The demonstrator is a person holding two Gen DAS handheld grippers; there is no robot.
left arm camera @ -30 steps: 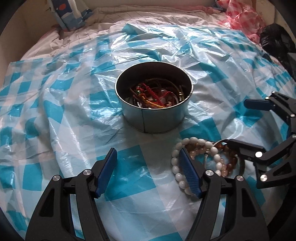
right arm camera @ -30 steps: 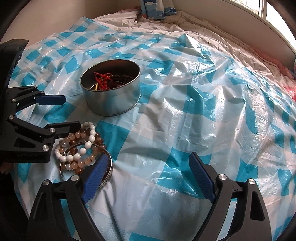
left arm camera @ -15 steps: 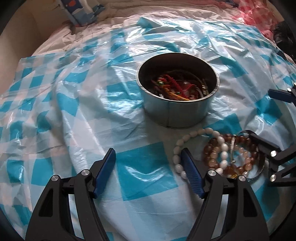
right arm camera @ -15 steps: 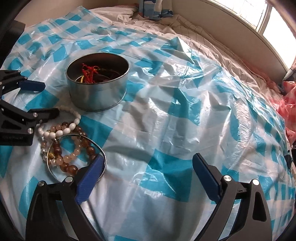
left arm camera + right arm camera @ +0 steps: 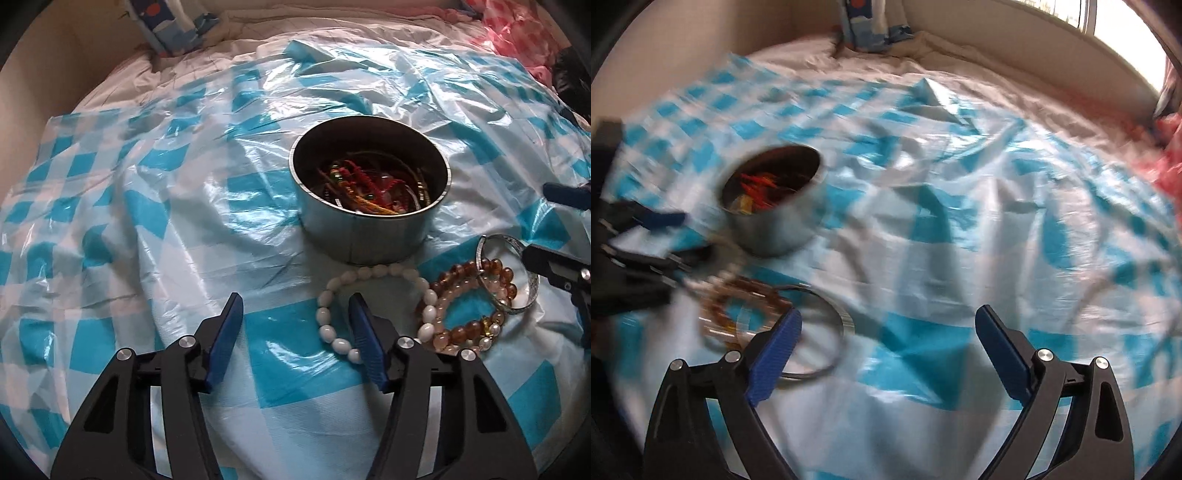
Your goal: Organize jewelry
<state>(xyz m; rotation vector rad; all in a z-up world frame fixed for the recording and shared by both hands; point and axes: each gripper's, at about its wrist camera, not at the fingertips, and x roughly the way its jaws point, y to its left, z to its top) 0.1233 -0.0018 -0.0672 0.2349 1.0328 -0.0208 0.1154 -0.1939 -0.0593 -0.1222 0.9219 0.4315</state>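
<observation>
White bracelet (image 5: 369, 306): I see it flat on the bed's checked sheet (image 5: 147, 206), just before the tin (image 5: 369, 218); long axis runs left-right
Left hand-held gripper (image 5: 295, 332): jaws apart, just been closing; right pad inside the loop
Right hand-held gripper (image 5: 886, 328): jaws wide apart, empty

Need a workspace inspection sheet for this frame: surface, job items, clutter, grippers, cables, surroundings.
Surface: crinkled blue-and-white checked plastic sheet spread over a bed.
Job's things: round metal tin holding tangled cords and bangles; beside it on the sheet a white bead bracelet, amber bead bracelets and a silver bangle.
Clutter: nothing seen on the sheet.
Grippers: left gripper open, jaws just been closing, one finger inside the white bracelet's loop, nothing pinched; right gripper open, empty, beside the bangle.
Cables: nothing seen.
Surroundings: blue patterned pillow, pink fabric, window.
</observation>
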